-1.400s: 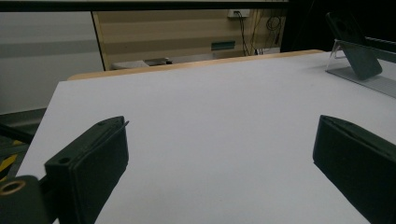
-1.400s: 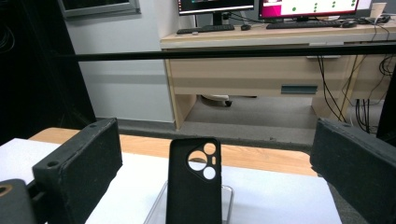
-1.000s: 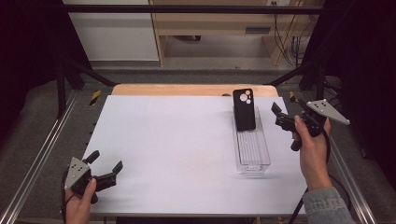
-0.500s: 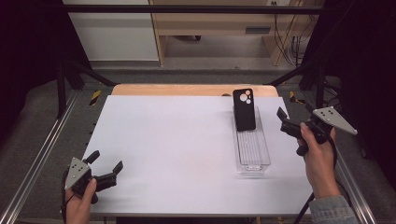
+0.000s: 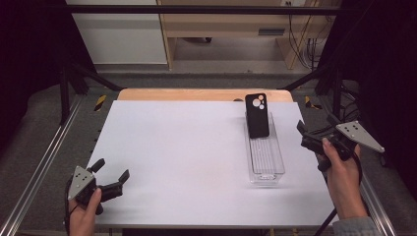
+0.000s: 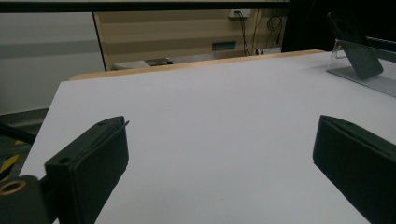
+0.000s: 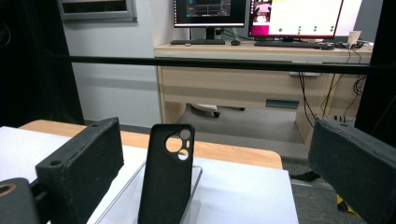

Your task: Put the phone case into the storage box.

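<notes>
the phone case (image 5: 257,116) is what i'm working near, though going left to right i start at my left gripper (image 5: 109,174), low at the near left corner of the white table (image 5: 187,147). its jaws stand wide apart with nothing between them, only bare tabletop showing past them in the left gripper view. across the middle the table is plain white. further right sits a clear tray (image 5: 265,160), long and narrow, lying lengthwise away from me. the black phone case stands propped at the tray's far end, leaning back, its camera cutouts at the top and facing me. in the right gripper view the case (image 7: 167,175) rises between my two black jaws but farther off, untouched. at the far right my right gripper (image 5: 301,135) hangs just off the table's edge, beside the tray, its jaws apart, having just closed a little, gripping nothing.
</notes>
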Action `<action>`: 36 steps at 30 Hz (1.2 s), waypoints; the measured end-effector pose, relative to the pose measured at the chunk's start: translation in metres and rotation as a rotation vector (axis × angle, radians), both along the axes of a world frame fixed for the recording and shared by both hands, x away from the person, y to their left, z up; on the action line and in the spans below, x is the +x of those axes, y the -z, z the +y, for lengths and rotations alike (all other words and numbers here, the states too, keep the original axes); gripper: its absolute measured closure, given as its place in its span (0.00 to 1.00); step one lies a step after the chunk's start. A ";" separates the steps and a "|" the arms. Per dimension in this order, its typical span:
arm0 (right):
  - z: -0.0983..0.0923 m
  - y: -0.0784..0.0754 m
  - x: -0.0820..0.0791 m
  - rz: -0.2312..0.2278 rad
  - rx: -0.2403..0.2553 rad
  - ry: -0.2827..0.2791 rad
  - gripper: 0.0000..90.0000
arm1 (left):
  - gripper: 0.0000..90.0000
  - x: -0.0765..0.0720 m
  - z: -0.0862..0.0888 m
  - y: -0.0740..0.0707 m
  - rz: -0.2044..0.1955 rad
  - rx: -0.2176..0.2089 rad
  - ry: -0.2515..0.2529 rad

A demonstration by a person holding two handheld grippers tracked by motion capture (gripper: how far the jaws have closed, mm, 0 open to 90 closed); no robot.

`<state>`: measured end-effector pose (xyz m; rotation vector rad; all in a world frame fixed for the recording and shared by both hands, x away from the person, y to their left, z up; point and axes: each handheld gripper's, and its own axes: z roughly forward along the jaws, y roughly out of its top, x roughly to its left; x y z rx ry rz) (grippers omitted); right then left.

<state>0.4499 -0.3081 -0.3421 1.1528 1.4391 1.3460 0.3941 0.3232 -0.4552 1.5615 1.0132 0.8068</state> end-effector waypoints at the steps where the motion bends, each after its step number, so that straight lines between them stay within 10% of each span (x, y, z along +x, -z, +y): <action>1: 0.000 0.000 -0.002 -0.004 -0.002 -0.002 0.05 | 0.04 0.000 0.000 0.000 0.000 0.000 0.000; 36: 0.002 0.038 -0.047 0.016 -0.042 -0.065 0.03 | 0.04 -0.001 -0.002 0.000 -0.004 0.006 0.012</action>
